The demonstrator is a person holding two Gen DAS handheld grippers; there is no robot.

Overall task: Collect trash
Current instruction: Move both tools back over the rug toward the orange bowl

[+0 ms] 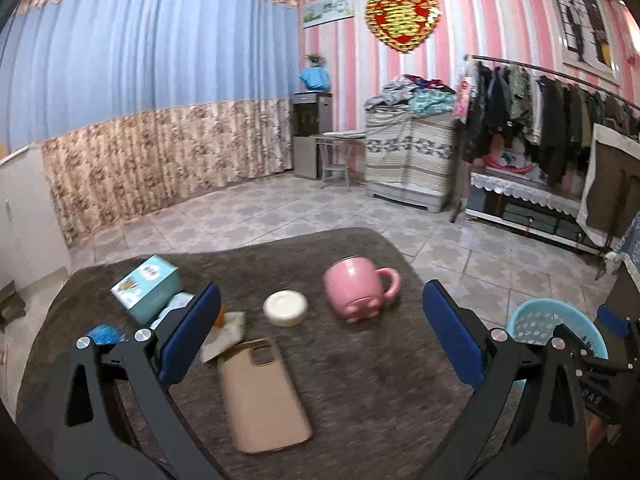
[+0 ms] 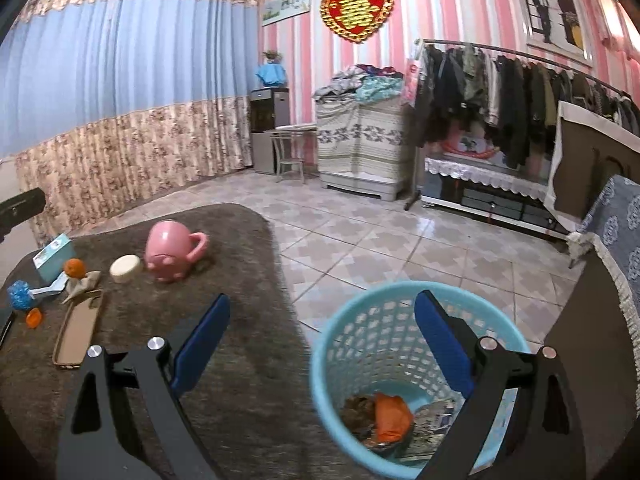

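Right wrist view: right gripper (image 2: 322, 340) gapes above basket (image 2: 496, 312) holding seemingly crumpled trash (image 2: 384, 420).

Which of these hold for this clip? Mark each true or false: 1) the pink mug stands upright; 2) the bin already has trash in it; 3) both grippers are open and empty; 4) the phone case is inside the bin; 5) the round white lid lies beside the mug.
1) The pink mug stands upright. False: it rests mouth-down, base up.
2) The bin already has trash in it. True: orange and crumpled scraps lie at its bottom.
3) Both grippers are open and empty. True: the left gripper and right gripper have jaws spread with nothing between them.
4) The phone case is inside the bin. False: it lies on the table.
5) The white lid lies beside the mug. True.
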